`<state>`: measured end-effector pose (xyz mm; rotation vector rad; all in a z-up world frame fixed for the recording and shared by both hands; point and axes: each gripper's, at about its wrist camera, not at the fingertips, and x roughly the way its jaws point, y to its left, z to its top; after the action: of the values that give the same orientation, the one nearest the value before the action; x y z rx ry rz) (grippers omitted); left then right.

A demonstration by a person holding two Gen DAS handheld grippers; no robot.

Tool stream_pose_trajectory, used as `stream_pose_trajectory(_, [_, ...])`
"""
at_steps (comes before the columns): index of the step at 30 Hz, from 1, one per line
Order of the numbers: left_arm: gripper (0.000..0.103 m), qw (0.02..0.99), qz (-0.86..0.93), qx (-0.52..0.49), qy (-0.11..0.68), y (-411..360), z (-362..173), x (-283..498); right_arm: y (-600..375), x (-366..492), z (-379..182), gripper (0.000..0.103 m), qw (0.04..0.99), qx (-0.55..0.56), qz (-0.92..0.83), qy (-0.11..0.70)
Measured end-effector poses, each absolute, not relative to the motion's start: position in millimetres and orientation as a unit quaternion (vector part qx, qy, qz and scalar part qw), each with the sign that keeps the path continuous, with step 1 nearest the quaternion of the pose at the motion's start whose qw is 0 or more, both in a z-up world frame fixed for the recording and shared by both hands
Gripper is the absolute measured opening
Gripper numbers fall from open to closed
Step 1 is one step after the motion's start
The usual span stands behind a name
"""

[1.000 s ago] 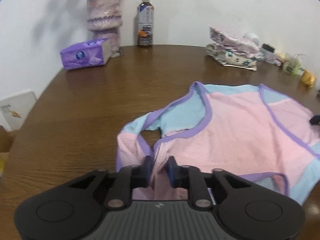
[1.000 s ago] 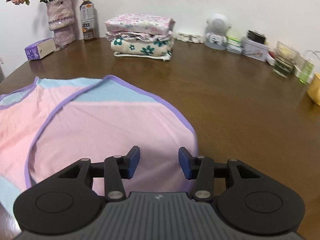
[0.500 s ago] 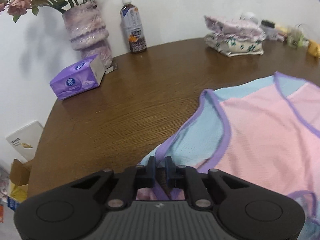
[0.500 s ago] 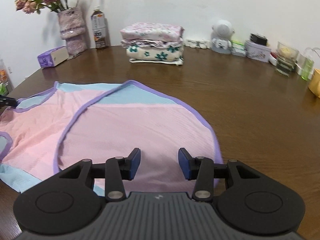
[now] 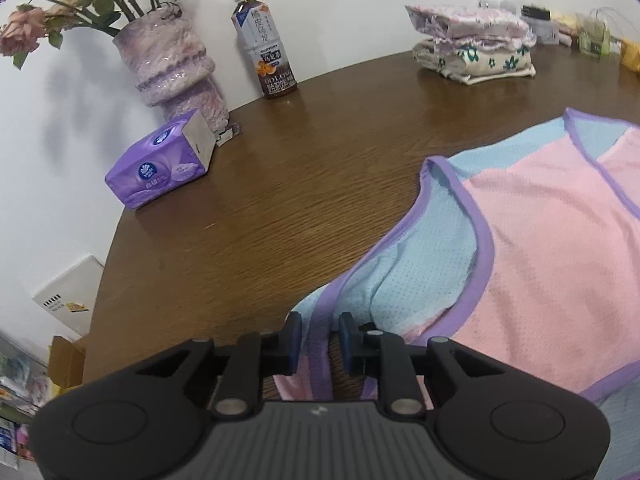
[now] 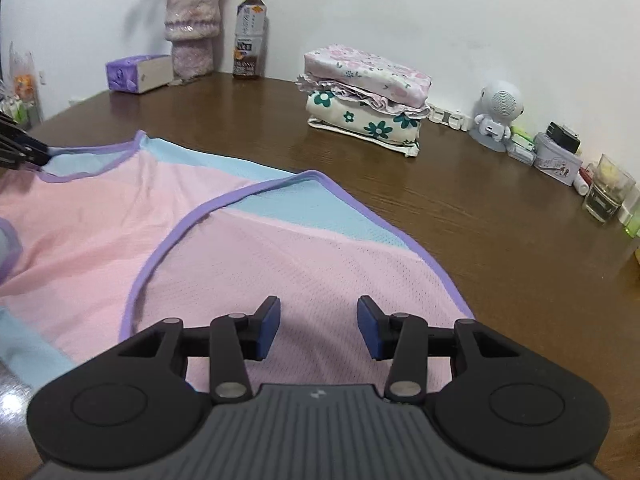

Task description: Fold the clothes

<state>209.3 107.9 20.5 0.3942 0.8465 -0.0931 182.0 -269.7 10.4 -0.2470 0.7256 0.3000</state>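
A pink and light-blue mesh garment with purple trim (image 5: pixel 540 248) lies spread on the brown wooden table (image 5: pixel 280 184); it also shows in the right wrist view (image 6: pixel 240 256). My left gripper (image 5: pixel 319 338) stands at the garment's left shoulder strap, its jaws a little apart with the purple-edged strap lying loosely between them. My right gripper (image 6: pixel 319 328) is open and empty, hovering over the garment's pink right half. The left gripper's tip shows at the far left of the right wrist view (image 6: pixel 20 148).
A stack of folded floral clothes (image 6: pixel 364 96) sits at the back. A purple tissue box (image 5: pixel 160 160), a vase of flowers (image 5: pixel 172 68) and a tea bottle (image 5: pixel 264 48) stand back left. A small speaker, tins and jars (image 6: pixel 556 156) line the right edge.
My left gripper's jaws have parted from tightly shut on the strap to slightly apart, and it has swung left. My right gripper has stayed open and shifted a little over the garment.
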Motion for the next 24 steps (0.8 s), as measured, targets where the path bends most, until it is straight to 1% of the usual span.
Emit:
stream_pose_trajectory(1, [0.016, 0.892, -0.048, 0.187, 0.408, 108.9, 20.3, 210.1, -269.4, 184.2, 9.1, 0.043, 0.917, -0.12, 0.143, 0.353])
stream_pose_trajectory(2, [0.011, 0.893, -0.051, 0.184, 0.408, 109.9, 20.0, 211.0, -270.1, 186.4, 7.0, 0.043, 0.916, -0.117, 0.141, 0.357])
stream_pose_trajectory(3, [0.003, 0.894, -0.053, 0.179, 0.408, 111.3, 20.3, 211.6, -270.9, 188.6, 4.8, 0.043, 0.915, -0.114, 0.139, 0.36])
stream_pose_trajectory(6, [0.0, 0.9, -0.054, 0.156, 0.404, 117.5, 24.3, 212.7, -279.2, 191.7, 1.3, 0.043, 0.916, -0.092, 0.143, 0.363])
stream_pose_trajectory(11, [0.0, 0.912, -0.048, 0.104, 0.393, 134.7, 41.7, 217.0, -288.4, 193.8, -0.6, 0.043, 0.915, -0.063, 0.148, 0.37])
stream_pose_trajectory(15, [0.0, 0.913, -0.04, 0.066, 0.401, 147.6, 44.1, 224.6, -289.4, 192.2, -1.8, 0.043, 0.917, -0.055, 0.146, 0.368])
stream_pose_trajectory(20, [0.0, 0.906, -0.03, -0.026, 0.422, 169.8, 38.2, 236.5, -292.5, 188.1, -4.4, 0.043, 0.923, -0.036, 0.137, 0.358])
stream_pose_trajectory(23, [0.002, 0.905, -0.017, -0.066, 0.42, 180.9, 38.2, 237.9, -299.4, 186.6, -4.3, 0.043, 0.926, 0.0, 0.13, 0.355])
stream_pose_trajectory(24, [0.007, 0.907, -0.024, -0.067, 0.416, 181.3, 40.3, 235.8, -302.3, 186.4, -4.0, 0.042, 0.926, 0.014, 0.127, 0.355])
